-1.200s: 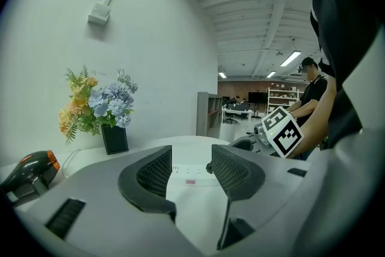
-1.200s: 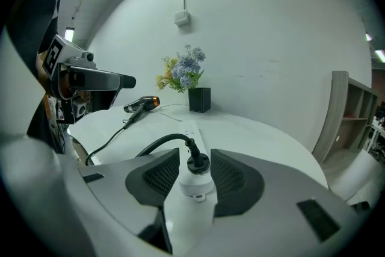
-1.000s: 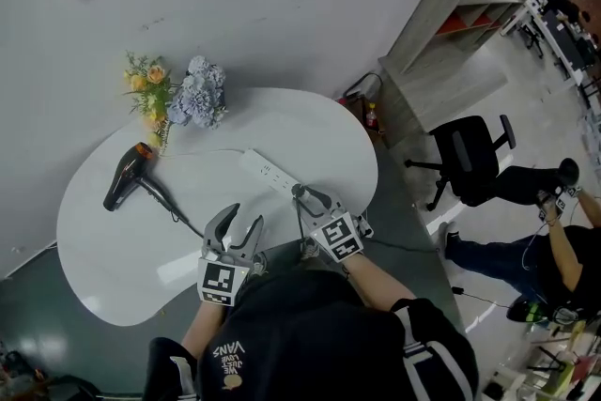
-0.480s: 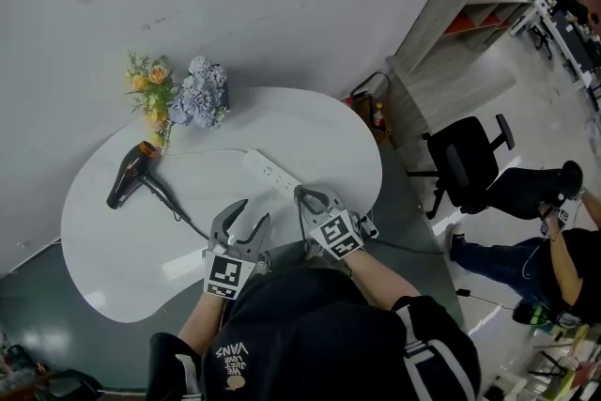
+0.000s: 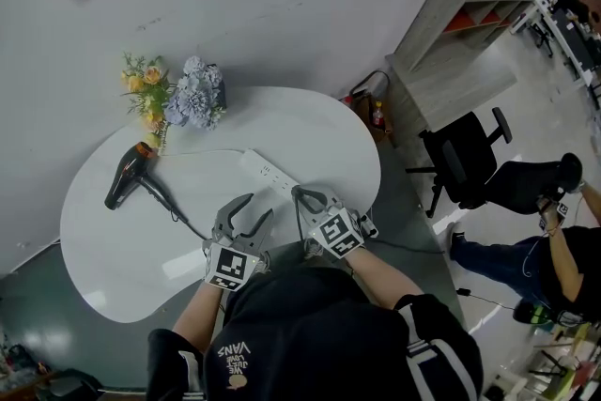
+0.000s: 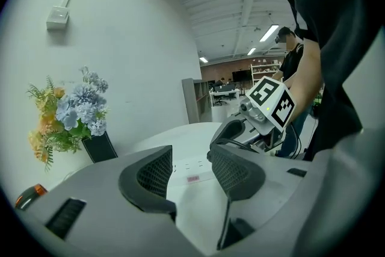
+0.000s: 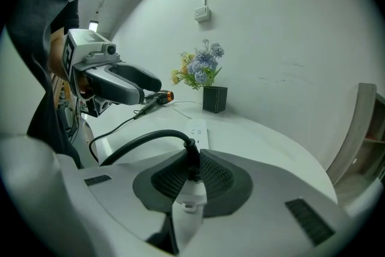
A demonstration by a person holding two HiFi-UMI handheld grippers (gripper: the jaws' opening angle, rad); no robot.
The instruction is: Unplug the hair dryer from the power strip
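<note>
At the near edge of the white table (image 5: 310, 131), the right gripper (image 5: 302, 193) is closing its jaws on the black plug (image 7: 191, 173). The ribbed pads already press on the plug from both sides, just where the cable (image 7: 138, 141) leaves it. The plug sits in the near end of the white power strip (image 5: 268, 172), which lies in the middle of the table and runs away toward the far left.

From the plug the cable curves out to the left and trails across the tabletop to the hair dryer (image 5: 125, 177). The dryer lies on its side at the far left, its orange-tipped end toward the flowers (image 5: 178, 99) by the wall.

The left gripper (image 6: 189, 170) hovers just left of the right one. Its jaws stand well apart with nothing gripped between them, above the tabletop near the strip.
</note>
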